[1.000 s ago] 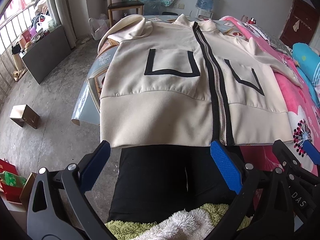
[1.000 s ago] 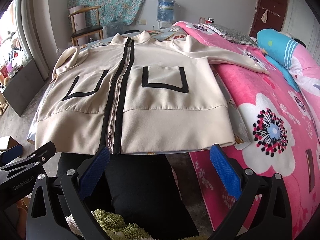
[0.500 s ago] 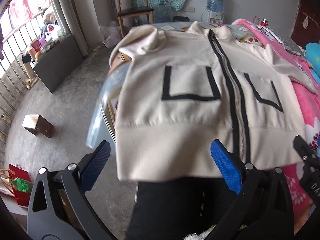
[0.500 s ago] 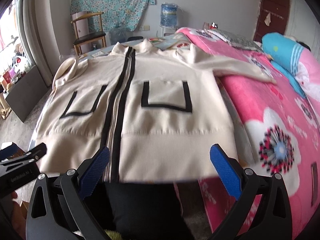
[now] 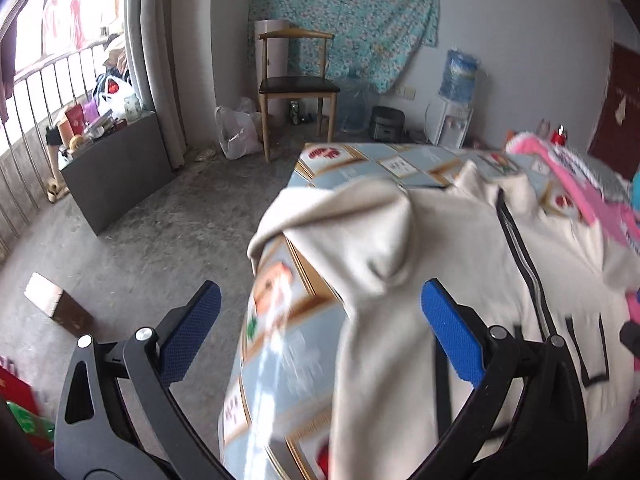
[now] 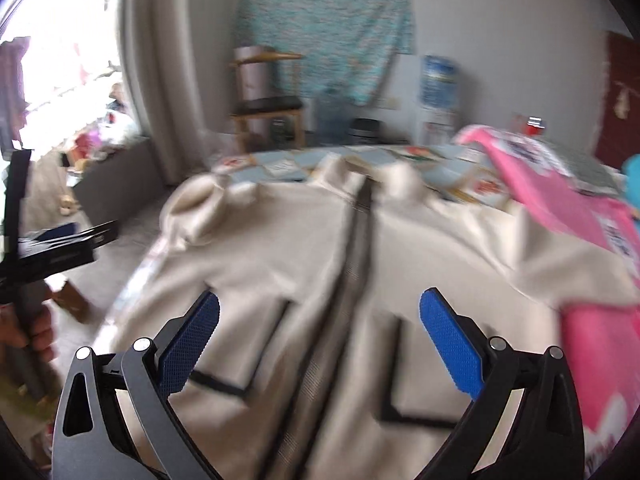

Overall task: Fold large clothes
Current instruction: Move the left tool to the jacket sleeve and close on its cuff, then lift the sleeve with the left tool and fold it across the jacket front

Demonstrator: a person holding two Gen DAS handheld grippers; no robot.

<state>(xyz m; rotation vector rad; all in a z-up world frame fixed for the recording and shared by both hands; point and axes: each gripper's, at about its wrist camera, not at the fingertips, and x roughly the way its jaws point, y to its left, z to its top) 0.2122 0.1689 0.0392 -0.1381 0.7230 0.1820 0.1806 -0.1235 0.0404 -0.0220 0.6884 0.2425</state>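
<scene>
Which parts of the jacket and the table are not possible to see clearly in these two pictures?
- Jacket hem: left wrist view, cut off by the bottom edge and the left gripper.
- Zipper teeth: right wrist view, motion blur.
- Far sleeve: right wrist view, its cuff lost in blur near the pink blanket.
- Tablecloth pictures: left wrist view, smeared.

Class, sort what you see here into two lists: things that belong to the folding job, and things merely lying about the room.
Belongs to the job:
cream zip jacket
left claw, open
right claw, open
table with picture-print cover

Just lying about:
wooden chair
water dispenser
white plastic bag
cardboard box
pink floral quilt
</scene>
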